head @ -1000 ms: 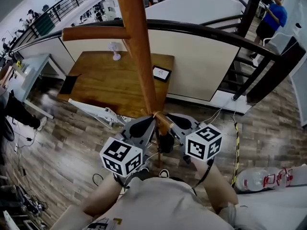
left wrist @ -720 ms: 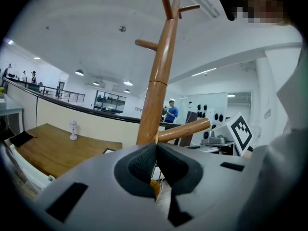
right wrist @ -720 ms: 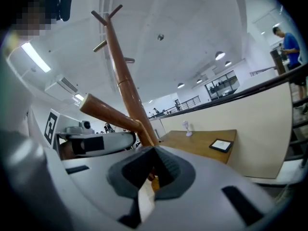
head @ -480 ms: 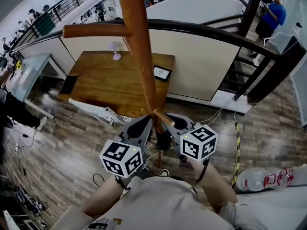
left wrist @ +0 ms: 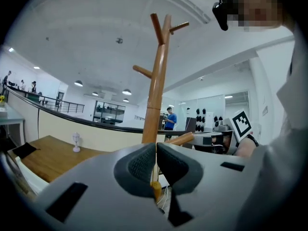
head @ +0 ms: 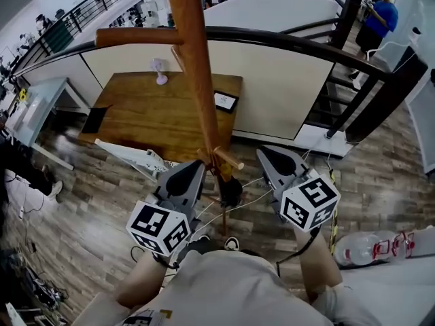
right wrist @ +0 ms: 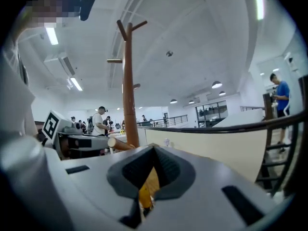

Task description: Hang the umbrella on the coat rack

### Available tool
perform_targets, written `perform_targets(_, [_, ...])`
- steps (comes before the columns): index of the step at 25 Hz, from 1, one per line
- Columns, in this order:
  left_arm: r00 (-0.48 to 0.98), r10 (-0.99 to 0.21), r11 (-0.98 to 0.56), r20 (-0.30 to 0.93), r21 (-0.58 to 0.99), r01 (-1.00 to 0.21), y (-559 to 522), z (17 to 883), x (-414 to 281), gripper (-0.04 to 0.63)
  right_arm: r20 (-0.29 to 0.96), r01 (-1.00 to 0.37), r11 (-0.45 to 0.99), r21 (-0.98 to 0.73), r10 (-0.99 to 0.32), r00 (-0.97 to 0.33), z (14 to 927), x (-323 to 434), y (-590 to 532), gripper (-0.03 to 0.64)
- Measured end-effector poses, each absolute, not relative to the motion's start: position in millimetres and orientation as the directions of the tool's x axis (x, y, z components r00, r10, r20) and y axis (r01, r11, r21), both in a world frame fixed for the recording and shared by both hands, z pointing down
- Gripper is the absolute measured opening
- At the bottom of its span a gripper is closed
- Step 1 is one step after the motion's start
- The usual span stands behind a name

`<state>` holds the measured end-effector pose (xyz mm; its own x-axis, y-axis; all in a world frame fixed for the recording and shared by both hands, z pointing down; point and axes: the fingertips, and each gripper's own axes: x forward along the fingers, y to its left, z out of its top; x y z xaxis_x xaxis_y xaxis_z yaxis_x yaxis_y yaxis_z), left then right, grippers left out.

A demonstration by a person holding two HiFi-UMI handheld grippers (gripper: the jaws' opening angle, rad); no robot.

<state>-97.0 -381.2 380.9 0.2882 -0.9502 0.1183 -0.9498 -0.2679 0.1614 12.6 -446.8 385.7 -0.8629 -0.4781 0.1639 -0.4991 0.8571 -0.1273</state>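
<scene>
While our left gripper [head: 196,167] and right gripper [head: 264,153] hover with jaws pressed together, holding nothing, the dark folded umbrella [head: 230,190] hangs under a low peg [head: 229,160] of the wooden coat rack [head: 197,66], where we judge a nudge could slip it off.

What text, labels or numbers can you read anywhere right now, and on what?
No text can be read.
Left marker cube and right marker cube: black-and-white square patterns only, no letters.
White bag on the floor: red print, too blurred to read.
Tablet on the wooden table: screen too small to read.
</scene>
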Motion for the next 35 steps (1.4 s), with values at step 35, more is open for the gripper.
perform_targets(35, [0.359, -0.931, -0.361, 0.062, -0.039, -0.932, -316.2, 332.8, -80.2, 0.009, 0.032, -0.443, 0.888, -0.121, -0.443, -0.896, 331.0, 33.4, -334.2, 0.003])
